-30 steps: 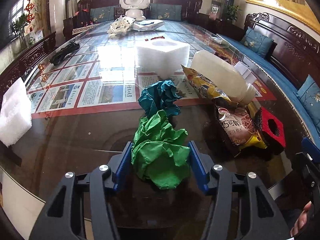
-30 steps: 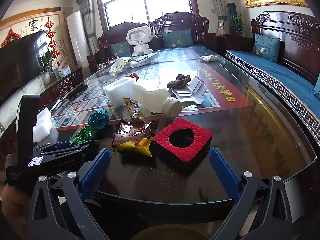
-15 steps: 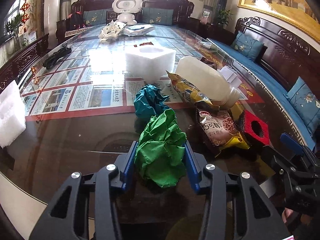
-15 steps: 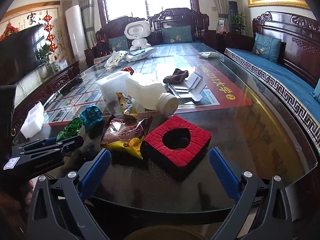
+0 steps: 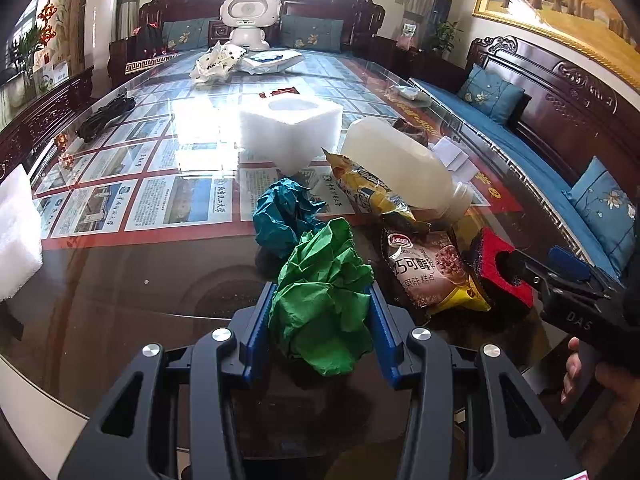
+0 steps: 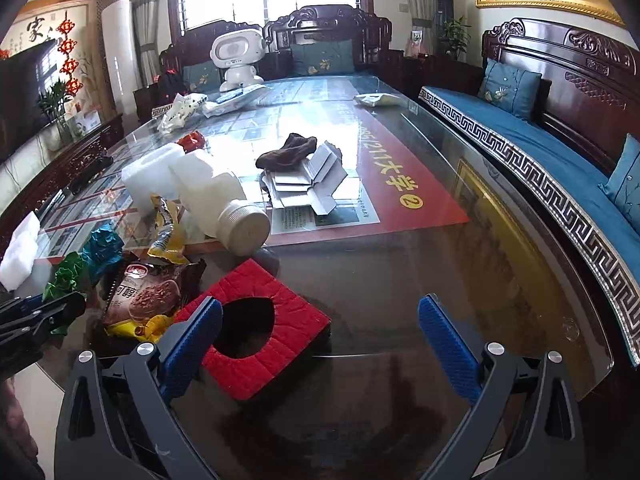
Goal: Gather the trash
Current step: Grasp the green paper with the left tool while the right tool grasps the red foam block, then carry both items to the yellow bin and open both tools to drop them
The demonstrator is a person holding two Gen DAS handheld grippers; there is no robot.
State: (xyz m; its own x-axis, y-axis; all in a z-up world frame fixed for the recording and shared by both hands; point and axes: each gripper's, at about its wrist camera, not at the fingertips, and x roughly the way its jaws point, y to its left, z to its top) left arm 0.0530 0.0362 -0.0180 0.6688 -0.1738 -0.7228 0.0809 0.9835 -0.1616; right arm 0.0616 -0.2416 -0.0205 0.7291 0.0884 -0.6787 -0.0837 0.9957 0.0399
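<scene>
Collection looks barely begun. The left gripper (image 5: 320,312), at 6 o'clock in its own view, is clamped on 1 crumpled green paper ball (image 5: 324,300) low over the glass table (image 5: 120,280). The right gripper (image 6: 320,344) is closing, its jaws wide apart around the red foam block (image 6: 256,332) without touching. Further out at 12 o'clock, the teal paper ball (image 5: 280,216), 2 snack wrappers (image 5: 428,268) and a white bottle (image 5: 400,164) remain.

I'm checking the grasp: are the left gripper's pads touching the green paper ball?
Touching: left wrist view shows both blue pads pressed against the green paper ball.
</scene>
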